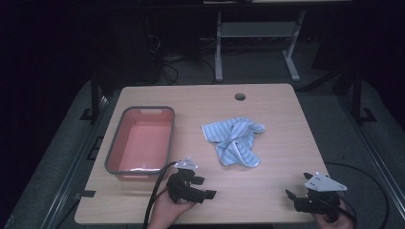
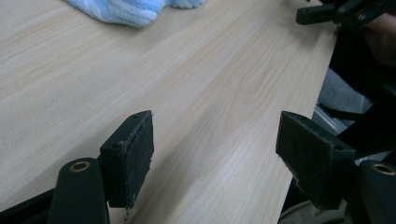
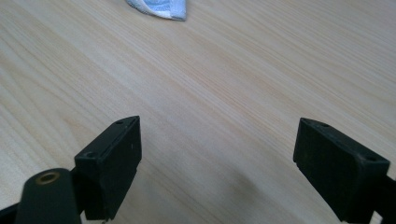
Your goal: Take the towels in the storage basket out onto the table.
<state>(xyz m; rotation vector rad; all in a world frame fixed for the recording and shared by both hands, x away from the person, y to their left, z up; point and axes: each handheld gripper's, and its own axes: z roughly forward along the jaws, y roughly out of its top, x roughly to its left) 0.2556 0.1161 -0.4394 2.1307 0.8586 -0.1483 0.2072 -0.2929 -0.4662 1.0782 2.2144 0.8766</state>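
At the left of the light wooden table [image 1: 267,186] sits a grey-rimmed tub [image 1: 114,152] with a pink inside, its long side running away from the person, and nothing but a pale glint shows on its floor near the close end. Just beside its near right corner, the left gripper [image 1: 203,187] is held in a hand [image 1: 169,212] above the front edge of the table, its cable trailing off toward the person; in the left gripper view its jaws stand wide apart with bare wood between them and nothing held. Toward the middle of the table lies a crumpled cloth [image 1: 234,140] in light blue and white stripes (a towel or rag, it cannot be told which), well apart from the tub and from both grippers, and a corner of it shows at the top of each gripper view. Beyond it, near the far edge, is a round cable hole [image 1: 240,97]. At the right front corner, the right gripper [image 1: 297,187] with its grey three-cornered plate is held over the wood, jaws likewise spread wide and empty.
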